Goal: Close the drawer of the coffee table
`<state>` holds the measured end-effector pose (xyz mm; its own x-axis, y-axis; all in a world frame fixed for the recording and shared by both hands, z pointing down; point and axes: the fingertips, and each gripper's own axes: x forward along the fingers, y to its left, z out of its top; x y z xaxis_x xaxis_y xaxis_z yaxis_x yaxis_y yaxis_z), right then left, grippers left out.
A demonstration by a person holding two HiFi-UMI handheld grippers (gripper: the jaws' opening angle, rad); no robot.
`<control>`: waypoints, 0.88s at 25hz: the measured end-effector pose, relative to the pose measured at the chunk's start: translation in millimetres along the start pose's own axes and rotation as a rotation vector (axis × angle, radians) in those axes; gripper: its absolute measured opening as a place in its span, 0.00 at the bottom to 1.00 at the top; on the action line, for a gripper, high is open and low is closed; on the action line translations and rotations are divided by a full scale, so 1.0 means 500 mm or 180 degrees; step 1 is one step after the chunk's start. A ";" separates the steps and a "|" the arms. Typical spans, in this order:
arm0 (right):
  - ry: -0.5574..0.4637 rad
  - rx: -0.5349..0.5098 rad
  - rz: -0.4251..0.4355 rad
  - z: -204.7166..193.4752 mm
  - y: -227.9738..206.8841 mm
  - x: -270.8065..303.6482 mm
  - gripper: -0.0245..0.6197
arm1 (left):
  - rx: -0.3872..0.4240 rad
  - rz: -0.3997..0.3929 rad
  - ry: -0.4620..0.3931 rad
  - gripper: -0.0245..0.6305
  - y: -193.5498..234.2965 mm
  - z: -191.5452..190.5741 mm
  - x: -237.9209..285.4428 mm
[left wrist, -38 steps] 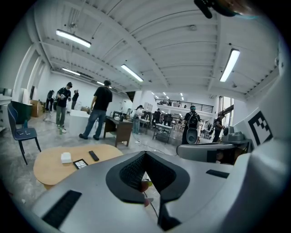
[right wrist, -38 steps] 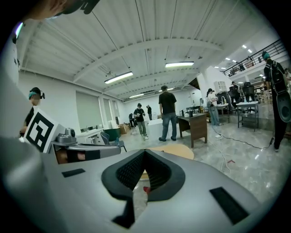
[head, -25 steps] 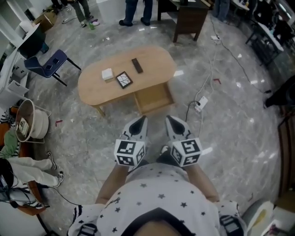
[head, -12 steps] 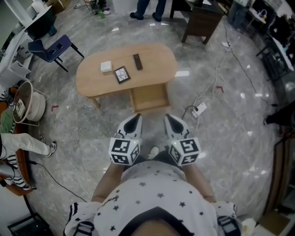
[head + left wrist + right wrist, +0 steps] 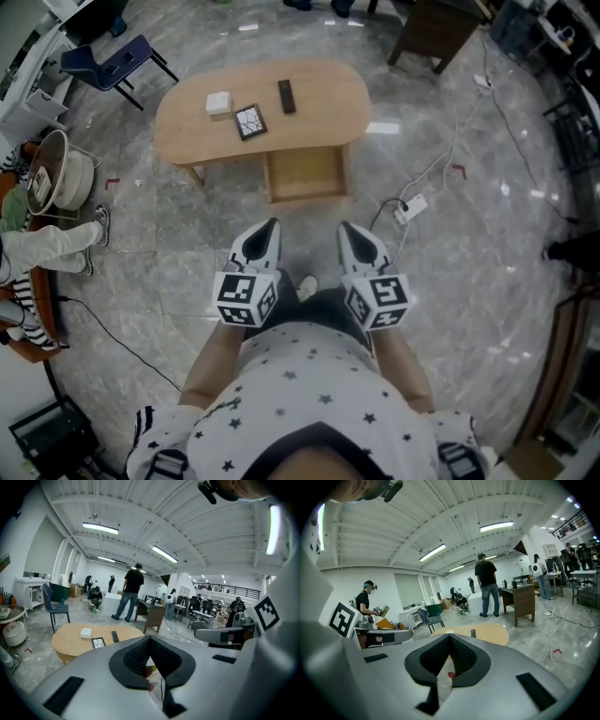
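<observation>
Drawer (image 5: 305, 176) open, perhaps fully; left tongs (image 5: 267, 226), right tongs (image 5: 346, 229) closed.

Glossy grey marble floor (image 5: 487, 281); blue chair (image 5: 108, 66) top left; dark desk (image 5: 441, 30) top right; ceiling strip lights (image 5: 99, 528) lit.

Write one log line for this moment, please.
drawer: open | left gripper: shut, empty | right gripper: shut, empty | both short of table
</observation>
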<state>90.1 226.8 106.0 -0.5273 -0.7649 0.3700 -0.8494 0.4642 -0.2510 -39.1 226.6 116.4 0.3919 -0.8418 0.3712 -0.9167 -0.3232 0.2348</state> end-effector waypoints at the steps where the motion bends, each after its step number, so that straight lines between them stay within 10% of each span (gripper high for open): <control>1: 0.0021 0.0020 0.0001 -0.005 -0.005 0.001 0.05 | -0.0014 0.0019 0.0009 0.05 0.002 -0.003 0.003; 22: 0.0278 0.0091 -0.0248 -0.088 -0.174 0.125 0.05 | -0.0085 0.0279 0.0236 0.05 0.119 -0.092 0.194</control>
<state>130.2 158.3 190.1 -0.4606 -0.7557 0.4655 -0.8876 0.3910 -0.2435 -51.9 145.5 207.6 0.3158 -0.8317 0.4566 -0.9457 -0.2372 0.2220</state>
